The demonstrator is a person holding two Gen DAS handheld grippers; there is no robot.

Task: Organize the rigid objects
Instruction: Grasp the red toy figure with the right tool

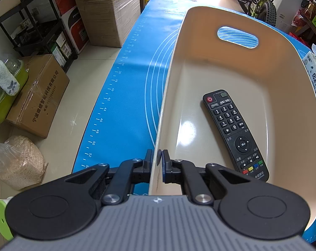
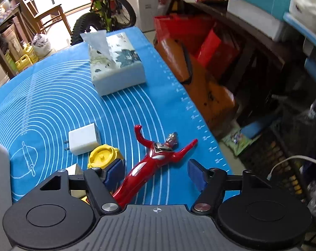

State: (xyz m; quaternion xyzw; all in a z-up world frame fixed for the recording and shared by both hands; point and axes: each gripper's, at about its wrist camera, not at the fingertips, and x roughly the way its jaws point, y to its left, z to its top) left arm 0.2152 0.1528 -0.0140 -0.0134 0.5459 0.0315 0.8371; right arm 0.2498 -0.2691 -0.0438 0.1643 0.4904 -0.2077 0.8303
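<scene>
A beige plastic basket stands on the blue mat, and a black remote control lies inside it. My left gripper is shut on the basket's near wall, one finger outside and one inside. In the right wrist view a red and silver toy figure lies face up on the mat. My right gripper hangs open over the figure's legs, its pads apart on either side and not touching. A white charger plug and a yellow round toy lie just left of the figure.
A tissue box stands further back on the mat, with the mat's right edge close to the figure. Cardboard boxes, a black rack and a bag sit on the floor to the left. A bicycle stands behind.
</scene>
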